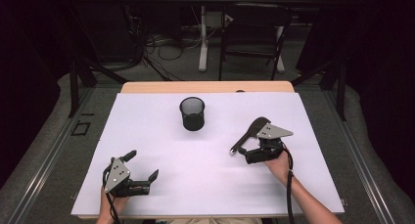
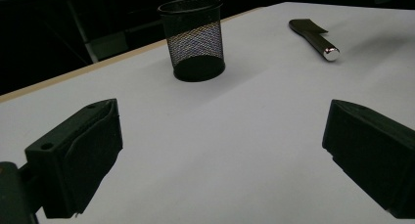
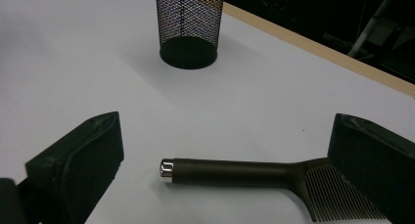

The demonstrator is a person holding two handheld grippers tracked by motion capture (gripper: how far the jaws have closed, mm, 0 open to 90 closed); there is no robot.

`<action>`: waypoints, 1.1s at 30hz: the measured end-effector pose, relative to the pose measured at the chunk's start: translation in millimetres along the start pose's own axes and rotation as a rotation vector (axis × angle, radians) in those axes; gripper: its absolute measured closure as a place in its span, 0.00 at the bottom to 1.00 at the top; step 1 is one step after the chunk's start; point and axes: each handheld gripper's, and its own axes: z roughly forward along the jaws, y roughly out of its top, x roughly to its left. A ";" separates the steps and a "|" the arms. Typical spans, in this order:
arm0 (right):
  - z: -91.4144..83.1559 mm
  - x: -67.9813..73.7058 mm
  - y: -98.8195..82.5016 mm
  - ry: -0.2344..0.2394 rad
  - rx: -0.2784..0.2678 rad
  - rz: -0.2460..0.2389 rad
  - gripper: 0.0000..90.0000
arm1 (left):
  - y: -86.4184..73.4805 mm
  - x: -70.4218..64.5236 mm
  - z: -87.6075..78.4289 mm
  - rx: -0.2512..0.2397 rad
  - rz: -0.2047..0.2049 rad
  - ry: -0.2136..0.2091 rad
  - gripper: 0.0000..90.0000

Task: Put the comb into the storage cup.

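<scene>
High view looks down; both gripper views, low, share the mesh cup (image 2: pixel 195 38).

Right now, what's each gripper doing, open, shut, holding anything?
Left gripper: open, holding nothing.
Right gripper: open, holding nothing; the comb lies on the table between its jaws.

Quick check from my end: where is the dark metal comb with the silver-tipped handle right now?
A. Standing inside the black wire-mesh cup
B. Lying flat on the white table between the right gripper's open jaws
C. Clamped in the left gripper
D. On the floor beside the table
B: the dark metal comb lies flat on the white table, between the open jaws of the right gripper, apart from the black wire-mesh cup.
</scene>
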 end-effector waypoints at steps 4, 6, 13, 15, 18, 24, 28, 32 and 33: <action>4.6 -0.4 1.9 0.008 0.006 0.000 0.00 | 0.2 -0.2 -0.2 -0.001 0.003 0.000 0.02; 7.0 -0.7 3.0 0.010 0.009 -0.004 0.00 | 0.1 -0.2 -0.1 0.000 0.002 0.001 0.02; 15.4 -3.2 6.7 0.023 0.016 -0.002 0.00 | -0.2 0.3 0.9 0.006 0.001 0.002 0.02; 17.1 -3.8 7.5 0.025 0.016 0.000 0.00 | -0.4 0.7 1.1 0.006 0.000 0.002 0.02; 20.3 -6.2 8.9 0.025 0.017 0.005 0.00 | -0.6 0.3 1.4 0.008 0.002 0.000 0.02; 28.7 -7.5 9.8 0.035 0.032 0.013 0.00 | -0.7 0.8 1.9 0.007 -0.001 -0.002 0.02; 33.5 -6.6 10.8 0.041 0.039 0.012 0.00 | -1.1 1.0 2.7 0.010 -0.006 -0.002 0.02; 39.7 -5.1 11.9 0.046 0.055 0.012 0.00 | -1.3 1.2 2.6 0.010 -0.007 0.000 0.02; 40.6 -5.1 12.1 0.047 0.057 0.013 0.00 | -1.3 1.2 2.6 0.010 -0.007 0.000 0.02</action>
